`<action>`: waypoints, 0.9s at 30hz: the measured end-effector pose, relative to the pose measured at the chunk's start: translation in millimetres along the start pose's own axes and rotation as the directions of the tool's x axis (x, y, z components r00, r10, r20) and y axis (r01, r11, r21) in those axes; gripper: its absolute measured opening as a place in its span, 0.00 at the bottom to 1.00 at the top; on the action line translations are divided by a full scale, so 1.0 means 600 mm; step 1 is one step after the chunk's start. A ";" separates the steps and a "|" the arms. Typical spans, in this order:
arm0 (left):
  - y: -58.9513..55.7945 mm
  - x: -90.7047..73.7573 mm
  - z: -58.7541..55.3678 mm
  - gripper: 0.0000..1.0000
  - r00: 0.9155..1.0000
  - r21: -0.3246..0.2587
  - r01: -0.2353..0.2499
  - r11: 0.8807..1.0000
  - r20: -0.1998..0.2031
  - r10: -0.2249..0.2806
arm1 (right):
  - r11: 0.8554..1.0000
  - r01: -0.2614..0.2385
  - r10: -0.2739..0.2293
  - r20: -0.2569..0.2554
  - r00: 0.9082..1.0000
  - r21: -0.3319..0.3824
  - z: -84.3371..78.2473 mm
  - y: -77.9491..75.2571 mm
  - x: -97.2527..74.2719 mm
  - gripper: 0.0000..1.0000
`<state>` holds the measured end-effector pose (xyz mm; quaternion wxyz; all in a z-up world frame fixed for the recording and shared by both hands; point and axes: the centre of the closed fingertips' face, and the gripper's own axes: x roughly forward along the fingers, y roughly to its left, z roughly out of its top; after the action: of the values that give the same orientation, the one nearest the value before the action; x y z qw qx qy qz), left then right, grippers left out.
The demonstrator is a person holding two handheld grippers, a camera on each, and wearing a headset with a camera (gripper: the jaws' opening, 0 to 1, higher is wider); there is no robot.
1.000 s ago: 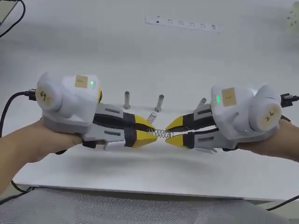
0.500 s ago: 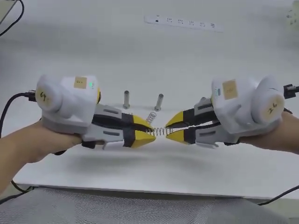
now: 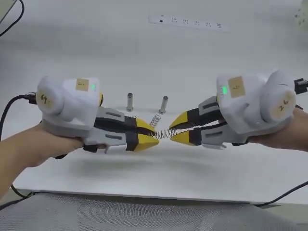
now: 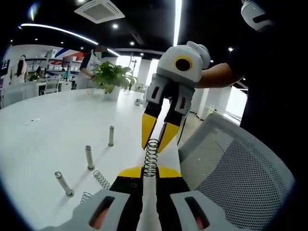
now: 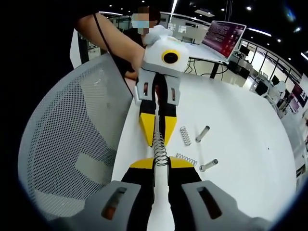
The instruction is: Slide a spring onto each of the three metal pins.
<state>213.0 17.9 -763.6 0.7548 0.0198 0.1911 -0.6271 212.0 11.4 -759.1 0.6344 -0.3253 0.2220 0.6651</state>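
Item: one spring (image 3: 163,135), held in the air above the white surface (image 3: 144,62) and stretched level between two tongs. We find the left tongs (image 3: 153,139) clamped on its left end and the right tongs (image 3: 172,132) clamped on its right end. The right jaws gape a little further back but meet the coil at their tips. The two sets of yellow tips point at each other, near but not touching.

In the left gripper view we see the spring (image 4: 151,156) rise from the narrow slit between the jaws of the left tongs (image 4: 150,171) to the right tongs (image 4: 154,147), which reach in from above. In the right gripper view it is the same spring (image 5: 159,147), running from the right tongs (image 5: 160,163) to the left tongs (image 5: 157,142).

Pins: three pins (image 4: 111,135), (image 4: 89,157), (image 4: 63,183), upright on the surface in a row, well apart from one another, each bare metal from top to base. In the head view we count two pins (image 3: 130,102), (image 3: 164,105) behind the tongs.

Loose springs: two loose springs (image 4: 101,179), (image 4: 85,196) lying on the surface near the closest pin, one of them just beside its base.

Other: power strip (image 3: 190,22) at the far side of the surface; mesh chair (image 4: 226,163); potted plant (image 4: 110,77); black cable (image 3: 12,103) running from the left tongs.
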 end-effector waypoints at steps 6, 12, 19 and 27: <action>-0.003 0.001 -0.003 0.01 1.000 0.004 0.009 1.000 -0.005 -0.009 | 1.000 -0.010 0.010 -0.003 1.000 -0.016 0.004 0.004 -0.001 0.07; -0.005 0.002 -0.004 0.01 1.000 0.009 0.013 1.000 -0.007 -0.013 | 0.999 -0.016 0.016 -0.004 1.000 -0.036 0.011 0.006 -0.003 0.07; -0.005 0.001 -0.004 0.01 1.000 0.010 0.015 1.000 -0.003 -0.015 | 0.999 -0.022 0.022 -0.001 1.000 -0.042 0.019 0.007 -0.005 0.07; -0.006 0.002 -0.005 0.01 1.000 0.018 0.016 1.000 -0.007 -0.016 | 0.999 -0.029 0.029 0.013 0.999 -0.044 0.030 0.008 -0.006 0.07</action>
<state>208.9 16.6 -766.0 0.7489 0.0271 0.1881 -0.6348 204.3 21.0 -744.6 0.6189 -0.3313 0.2075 0.6813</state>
